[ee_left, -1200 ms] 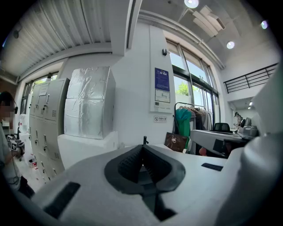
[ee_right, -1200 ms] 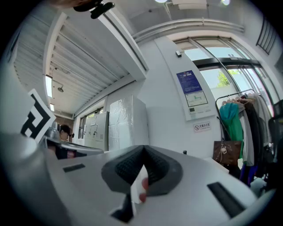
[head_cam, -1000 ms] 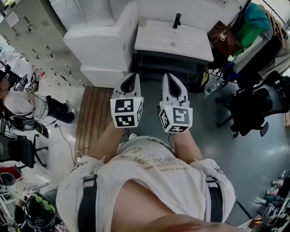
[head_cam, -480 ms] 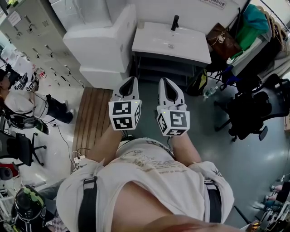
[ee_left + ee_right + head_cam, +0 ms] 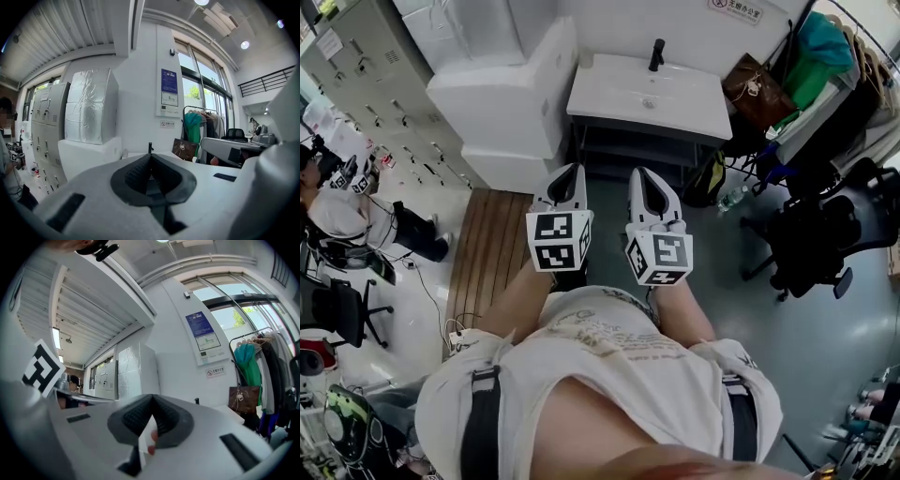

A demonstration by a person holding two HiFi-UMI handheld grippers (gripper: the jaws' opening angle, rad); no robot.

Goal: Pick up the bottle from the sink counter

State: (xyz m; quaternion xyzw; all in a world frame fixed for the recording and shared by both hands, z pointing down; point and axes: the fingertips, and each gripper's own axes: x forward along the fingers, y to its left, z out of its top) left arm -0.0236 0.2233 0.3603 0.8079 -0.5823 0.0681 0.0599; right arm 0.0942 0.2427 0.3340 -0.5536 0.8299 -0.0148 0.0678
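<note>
Before the person's waist [image 5: 609, 337], left gripper [image 5: 576, 167] and right gripper [image 5: 638, 172] reach level, side by side, both jaws closed.

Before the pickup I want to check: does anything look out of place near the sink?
Yes. A clear bottle is on the floor to the right of the sink counter, beside a dark bag, not on top of it. Its top shows only a black faucet.

Workplace washroom corner: lockers [image 5: 366, 89], sink [image 5: 623, 89]
</note>
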